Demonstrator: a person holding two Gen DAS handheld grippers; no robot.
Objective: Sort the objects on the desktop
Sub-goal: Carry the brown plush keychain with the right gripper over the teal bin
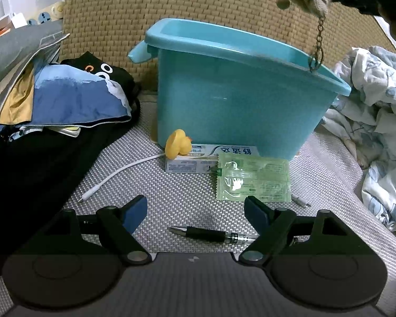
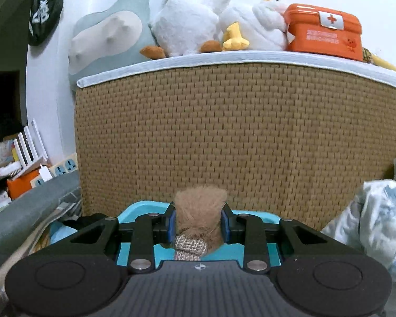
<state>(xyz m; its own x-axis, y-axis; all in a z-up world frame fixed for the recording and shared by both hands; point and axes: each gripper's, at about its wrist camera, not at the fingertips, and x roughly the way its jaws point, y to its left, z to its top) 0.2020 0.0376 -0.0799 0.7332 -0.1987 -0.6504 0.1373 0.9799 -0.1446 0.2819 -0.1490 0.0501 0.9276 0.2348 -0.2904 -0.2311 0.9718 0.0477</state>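
The right gripper [image 2: 198, 224] is clamping a fuzzy tan plush keychain toy [image 2: 199, 211] with a knitted patch between its blue pads, holding it above the smooth, rectangular turquoise plastic bin [image 1: 224, 100]. In the left wrist view, the toy's metal chain [image 1: 318, 45] is dangling over the bin's right rim. The left gripper [image 1: 195, 214] is hovering with its jaws spread wide and empty over the coarse grey woven mat [image 1: 171, 192]. Below it a black pen [image 1: 211, 233] is lying; further off, a crinkly green translucent sachet [image 1: 253, 181] is overlapping a white toothpaste box [image 1: 195, 158], with a glossy yellow rubber duck [image 1: 177, 142] and a thin white cable [image 1: 113, 175] beside it. Rumpled floral fabric [image 1: 377, 132] is crowding the bin's right side.
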